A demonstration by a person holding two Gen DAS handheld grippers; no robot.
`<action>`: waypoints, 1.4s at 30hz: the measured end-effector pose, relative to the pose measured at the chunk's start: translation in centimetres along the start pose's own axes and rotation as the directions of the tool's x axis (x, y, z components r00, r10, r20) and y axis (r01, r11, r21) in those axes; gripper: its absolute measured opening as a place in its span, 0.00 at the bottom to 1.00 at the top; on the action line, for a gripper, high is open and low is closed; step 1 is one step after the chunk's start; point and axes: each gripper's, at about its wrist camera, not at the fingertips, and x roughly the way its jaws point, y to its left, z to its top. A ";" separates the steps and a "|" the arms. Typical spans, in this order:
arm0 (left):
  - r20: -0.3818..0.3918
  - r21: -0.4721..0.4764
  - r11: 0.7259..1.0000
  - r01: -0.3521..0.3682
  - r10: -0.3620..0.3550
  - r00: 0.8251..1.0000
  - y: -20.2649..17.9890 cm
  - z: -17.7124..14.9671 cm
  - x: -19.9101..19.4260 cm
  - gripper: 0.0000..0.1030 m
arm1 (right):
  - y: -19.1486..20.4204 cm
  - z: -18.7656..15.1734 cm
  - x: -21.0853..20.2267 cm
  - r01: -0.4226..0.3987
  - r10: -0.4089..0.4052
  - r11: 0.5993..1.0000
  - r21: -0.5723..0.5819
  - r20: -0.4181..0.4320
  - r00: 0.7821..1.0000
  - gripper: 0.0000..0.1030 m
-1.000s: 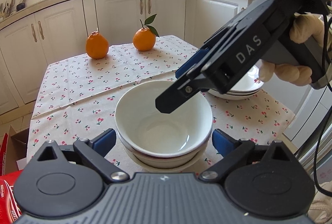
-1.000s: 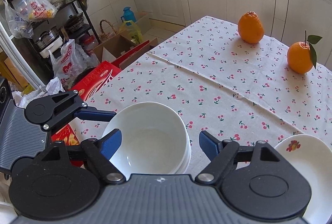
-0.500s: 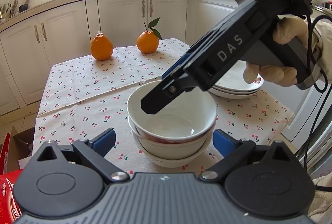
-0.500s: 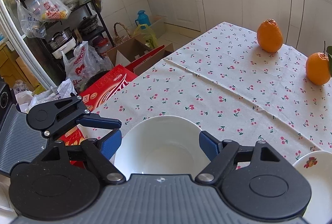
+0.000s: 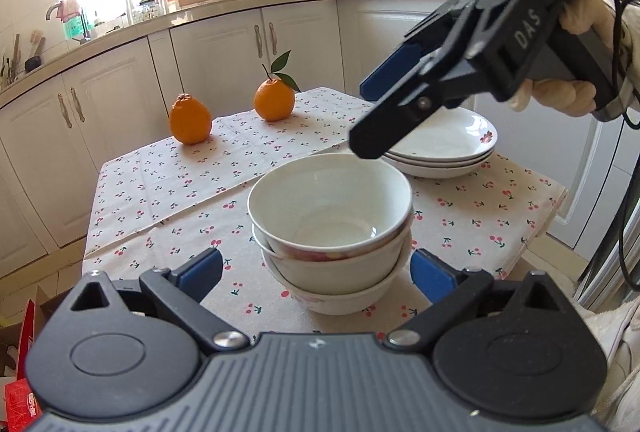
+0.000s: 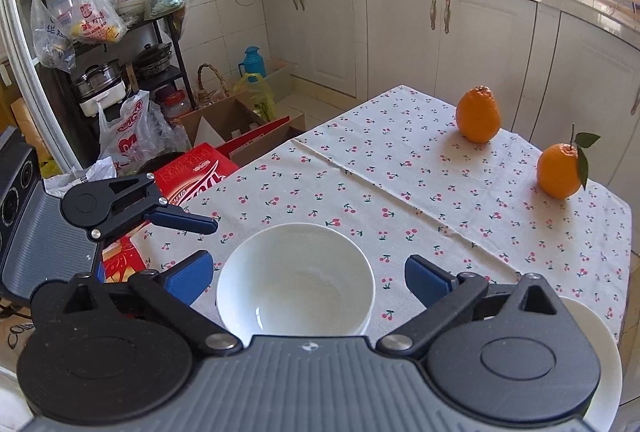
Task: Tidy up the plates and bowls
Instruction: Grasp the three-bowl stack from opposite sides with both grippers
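Three white bowls point(image 5: 330, 228) sit nested in a stack on the cherry-print tablecloth point(image 5: 168, 192). The stack also shows in the right wrist view point(image 6: 296, 288). A stack of white plates point(image 5: 444, 148) with a small flower mark lies behind it at the right; its rim shows in the right wrist view point(image 6: 600, 352). My left gripper point(image 5: 316, 272) is open and empty, low in front of the bowls. My right gripper point(image 6: 306, 276) is open and empty, above the bowls; in the left wrist view it point(image 5: 372, 112) hangs over the plates and bowls.
Two oranges point(image 5: 191, 119) point(image 5: 274, 99) stand at the table's far side. White cabinets point(image 5: 120, 92) run behind. Boxes point(image 6: 224, 136), bags and a shelf rack point(image 6: 104, 44) stand on the floor beside the table's left edge.
Both grippers have drawn back and up from the bowl stack. The right gripper has lifted clear of the top bowl. The bowls stay stacked on the table.
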 end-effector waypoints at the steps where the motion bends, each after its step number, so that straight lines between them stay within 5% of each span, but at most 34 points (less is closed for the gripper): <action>1: 0.001 0.005 1.000 0.001 -0.001 1.000 -0.1 0.0 -0.1 0.97 | 0.2 -0.4 -0.2 0.011 -0.011 1.000 -0.011 -0.002 1.000 1.00; 8: -0.046 0.070 0.997 0.021 -0.018 0.999 -0.6 -0.9 0.3 1.00 | 1.8 -4.5 -0.6 0.071 -0.076 0.991 -0.118 -0.038 0.996 1.00; 16: -0.160 -0.008 0.996 0.091 -0.091 0.983 0.6 -2.0 3.0 0.99 | 2.5 -7.5 3.3 0.073 -0.096 0.982 -0.175 -0.126 0.987 1.00; 22: -0.187 0.010 0.998 0.057 -0.054 0.981 1.6 -2.1 4.6 0.99 | 1.6 -7.6 5.3 0.045 -0.070 0.986 -0.158 -0.151 0.986 1.00; 35: -0.200 0.102 0.980 0.173 -0.150 0.968 2.6 -1.3 6.8 0.99 | 0.8 -7.0 7.1 -0.003 -0.042 0.965 -0.262 -0.166 0.985 1.00; 42: -0.254 0.209 0.938 0.277 -0.221 0.941 2.9 -1.1 7.9 0.97 | 0.5 -6.2 7.9 -0.066 0.006 0.955 -0.288 -0.204 0.979 1.00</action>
